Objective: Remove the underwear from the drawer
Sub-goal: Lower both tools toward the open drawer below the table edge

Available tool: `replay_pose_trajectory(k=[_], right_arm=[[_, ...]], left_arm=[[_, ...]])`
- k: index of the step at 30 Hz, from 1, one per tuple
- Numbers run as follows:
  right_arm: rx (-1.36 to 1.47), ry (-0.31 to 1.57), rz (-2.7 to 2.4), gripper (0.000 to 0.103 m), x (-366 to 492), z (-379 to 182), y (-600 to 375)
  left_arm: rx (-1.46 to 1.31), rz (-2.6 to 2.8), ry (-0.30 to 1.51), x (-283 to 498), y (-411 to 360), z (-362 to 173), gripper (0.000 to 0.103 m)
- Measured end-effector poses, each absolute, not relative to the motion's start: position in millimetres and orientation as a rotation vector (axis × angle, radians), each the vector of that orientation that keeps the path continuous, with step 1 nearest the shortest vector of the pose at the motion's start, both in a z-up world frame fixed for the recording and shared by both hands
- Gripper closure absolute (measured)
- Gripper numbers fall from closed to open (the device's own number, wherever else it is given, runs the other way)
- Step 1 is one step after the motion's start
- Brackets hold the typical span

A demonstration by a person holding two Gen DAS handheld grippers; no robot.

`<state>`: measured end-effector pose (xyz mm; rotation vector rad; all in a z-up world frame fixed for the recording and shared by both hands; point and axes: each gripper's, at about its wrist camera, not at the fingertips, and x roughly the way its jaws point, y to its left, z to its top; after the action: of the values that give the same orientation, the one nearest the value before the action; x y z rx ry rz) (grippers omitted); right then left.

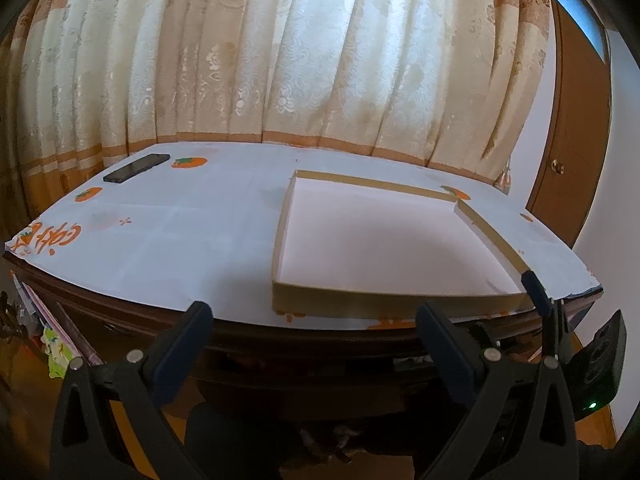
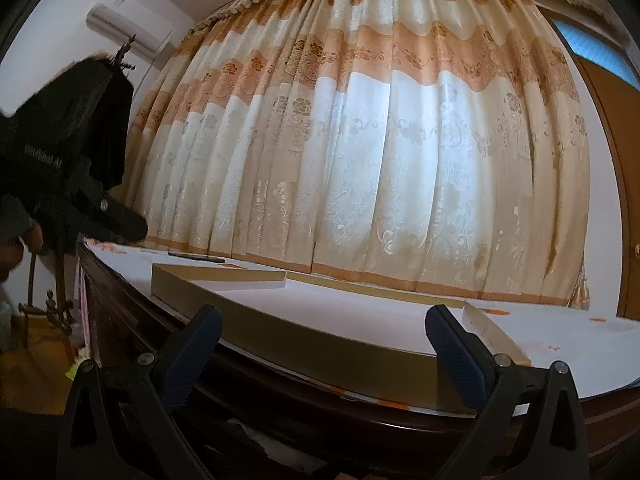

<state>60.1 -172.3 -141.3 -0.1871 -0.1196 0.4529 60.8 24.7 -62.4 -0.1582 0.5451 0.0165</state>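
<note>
Left gripper (image 1: 314,314) hangs in front of the table edge (image 1: 320,330), fingers spread wide, holding nothing. Right gripper (image 2: 324,320) is likewise spread and empty, just short of the tray (image 2: 312,344); its dark finger also shows at the tray's near right corner in the left view. The shallow cardboard tray has a white floor and tan walls and sits on the right part of the table, near the front edge, with nothing in it. A white cloth (image 1: 168,240) with orange prints covers the tabletop. A black phone (image 1: 137,168) lies flat at the far left of the cloth, well apart from the tray. Patterned cream and orange curtain (image 2: 380,152) hangs behind the table. Wooden door (image 1: 576,152) at right. AC unit (image 2: 128,26) high on the left wall. Underwear and drawer can't be made out in either view; the dark front under the tabletop is in shadow.
</note>
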Motion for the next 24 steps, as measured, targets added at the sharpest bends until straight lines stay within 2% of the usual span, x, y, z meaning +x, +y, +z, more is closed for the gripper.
replay_pose_trajectory(k=[24], right_arm=[[-0.322,-0.103,0.42,0.001,68.2,-144.7,-163.0]], left_arm=[[-0.179,0.004,0.548,54.3,25.2,-61.3,0.0]])
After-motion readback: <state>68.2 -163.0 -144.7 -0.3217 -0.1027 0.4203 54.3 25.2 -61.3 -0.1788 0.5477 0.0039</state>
